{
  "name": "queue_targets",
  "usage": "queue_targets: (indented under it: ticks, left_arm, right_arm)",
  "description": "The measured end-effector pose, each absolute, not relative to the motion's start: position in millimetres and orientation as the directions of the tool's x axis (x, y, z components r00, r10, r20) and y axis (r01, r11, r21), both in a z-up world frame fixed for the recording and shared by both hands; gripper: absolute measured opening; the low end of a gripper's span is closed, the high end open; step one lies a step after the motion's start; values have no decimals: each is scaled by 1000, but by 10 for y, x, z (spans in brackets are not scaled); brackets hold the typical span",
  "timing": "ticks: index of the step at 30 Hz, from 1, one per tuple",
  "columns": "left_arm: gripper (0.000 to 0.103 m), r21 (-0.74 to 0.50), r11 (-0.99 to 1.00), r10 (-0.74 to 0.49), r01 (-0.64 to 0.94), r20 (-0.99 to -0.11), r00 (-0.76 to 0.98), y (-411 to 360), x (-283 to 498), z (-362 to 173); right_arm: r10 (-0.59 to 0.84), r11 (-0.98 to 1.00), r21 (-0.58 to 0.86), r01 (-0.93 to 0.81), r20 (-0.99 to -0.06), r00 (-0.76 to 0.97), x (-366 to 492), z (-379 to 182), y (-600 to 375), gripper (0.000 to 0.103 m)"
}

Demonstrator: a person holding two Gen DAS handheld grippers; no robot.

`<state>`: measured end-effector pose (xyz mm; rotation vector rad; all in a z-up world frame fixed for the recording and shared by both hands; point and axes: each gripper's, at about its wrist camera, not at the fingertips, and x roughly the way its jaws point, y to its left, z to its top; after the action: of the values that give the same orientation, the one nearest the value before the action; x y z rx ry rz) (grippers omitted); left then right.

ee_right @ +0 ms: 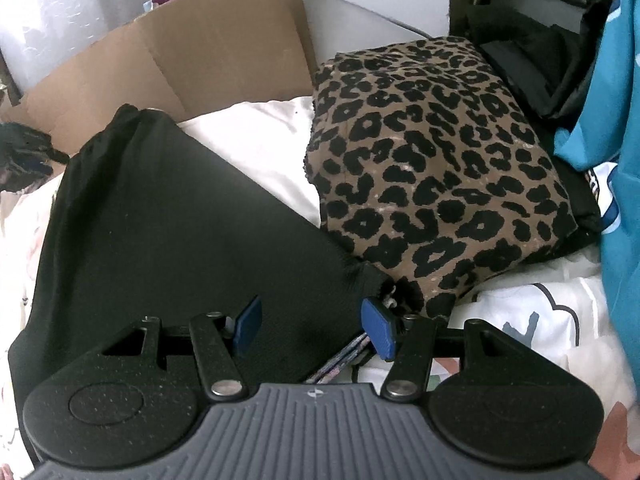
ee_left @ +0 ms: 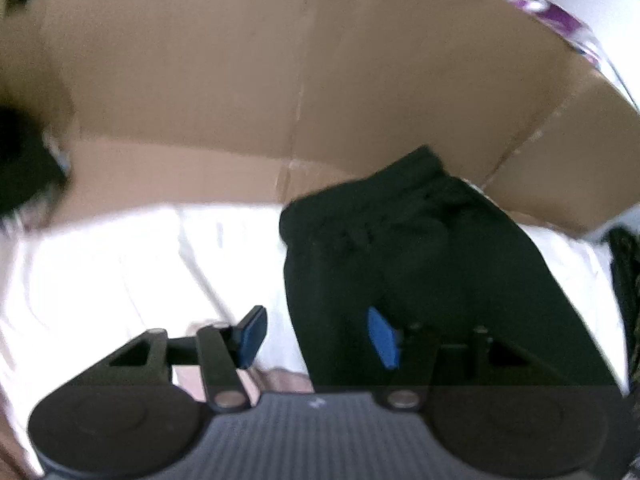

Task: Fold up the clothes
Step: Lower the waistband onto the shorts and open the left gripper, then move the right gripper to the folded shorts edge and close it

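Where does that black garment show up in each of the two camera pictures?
Left wrist view: the black garment fills the centre right, running from the cardboard down under the gripper.
Right wrist view: the black garment lies at left and centre, beside the leopard-print cloth.
Shared landmark: the brown cardboard standing behind it, on the white bedding.

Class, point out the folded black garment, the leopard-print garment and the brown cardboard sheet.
Folded black garment (ee_right: pixel 160 216): right wrist view, middle of its flat top.
Leopard-print garment (ee_right: pixel 432 160): right wrist view, centre of its top.
Brown cardboard sheet (ee_left: pixel 224 80): left wrist view, left panel.
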<state>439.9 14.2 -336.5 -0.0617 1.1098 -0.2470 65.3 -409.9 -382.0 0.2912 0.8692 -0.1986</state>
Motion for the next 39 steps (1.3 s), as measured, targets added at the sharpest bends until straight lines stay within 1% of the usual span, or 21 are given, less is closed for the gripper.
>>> queue_targets:
  ticks: [2, 4, 5, 6, 7, 8, 9, 11, 12, 13, 15, 18, 22, 26, 30, 32, 36, 39]
  left_arm:
    - [59, -210, 968, -248, 136, -879, 407, 215, 4420, -3479]
    - [58, -221, 968, -250, 119, -884, 395, 233, 4462, -3569]
    - [47, -247, 962, -272, 114, -882, 386, 239, 4475, -3603]
    - [27, -273, 955, -298, 120, -877, 378, 241, 4483, -3628]
    - [19, -276, 952, -305, 129, -876, 375, 232, 4489, -3642]
    - [18, -257, 958, -287, 129, -879, 382, 223, 4490, -3644]
    - [11, -240, 962, -273, 132, -879, 390, 217, 4493, -3638]
    - [10, -199, 969, -241, 145, -878, 413, 198, 4495, -3613]
    - [4, -152, 978, -201, 144, -877, 437, 182, 4491, -3590]
    - [4, -103, 984, -158, 142, -873, 461, 165, 4487, -3567]
    - [5, -82, 988, -134, 131, -875, 466, 181, 4513, -3557]
    - [8, -100, 985, -153, 137, -875, 459, 197, 4470, -3487]
    - [10, -112, 981, -173, 159, -877, 448, 165, 4328, -3389]
    - [10, -119, 974, -196, 194, -874, 445, 132, 4088, -3252]
    - [16, -133, 967, -217, 216, -873, 436, 154, 3763, -3103]
    - [17, -129, 963, -222, 237, -877, 427, 158, 3573, -3038]
    - [28, -115, 963, -215, 245, -875, 433, 278, 3222, -2991]
    - [28, -230, 966, -259, 121, -883, 391, 489, 2949, -3008]
  right_arm:
    - [-50, 943, 171, 286, -777, 628, 666, -3832, -4093, 62]
    - [-44, 945, 171, 280, -780, 624, 680, -3851, -4088, 62]
    - [-43, 946, 168, 277, -782, 622, 684, -3867, -4083, 62]
    - [-42, 948, 165, 273, -784, 619, 689, -3883, -4079, 62]
    - [-44, 950, 155, 270, -792, 609, 694, -3906, -4074, 62]
    - [-47, 953, 144, 267, -799, 599, 699, -3929, -4070, 61]
    - [-57, 956, 127, 266, -806, 590, 703, -3941, -4063, 61]
    - [-78, 957, 99, 272, -817, 572, 703, -3962, -4059, 60]
    - [-88, 957, 88, 278, -822, 563, 700, -3970, -4062, 60]
    - [-99, 956, 76, 285, -826, 554, 696, -3979, -4065, 60]
    - [-109, 950, 75, 304, -831, 545, 667, -3997, -4106, 60]
    - [-102, 941, 99, 324, -829, 550, 627, -3959, -4145, 60]
    - [-72, 927, 172, 334, -792, 606, 558, -3855, -4200, 60]
    - [-86, 922, 180, 343, -768, 635, 573, -3778, -4241, 60]
    - [-102, 914, 183, 363, -762, 639, 630, -3788, -4329, 60]
    - [-103, 909, 189, 371, -761, 641, 665, -3826, -4373, 60]
    - [-65, 920, 213, 328, -745, 664, 731, -3852, -4372, 60]
    - [-56, 924, 215, 316, -743, 667, 765, -3861, -4363, 55]
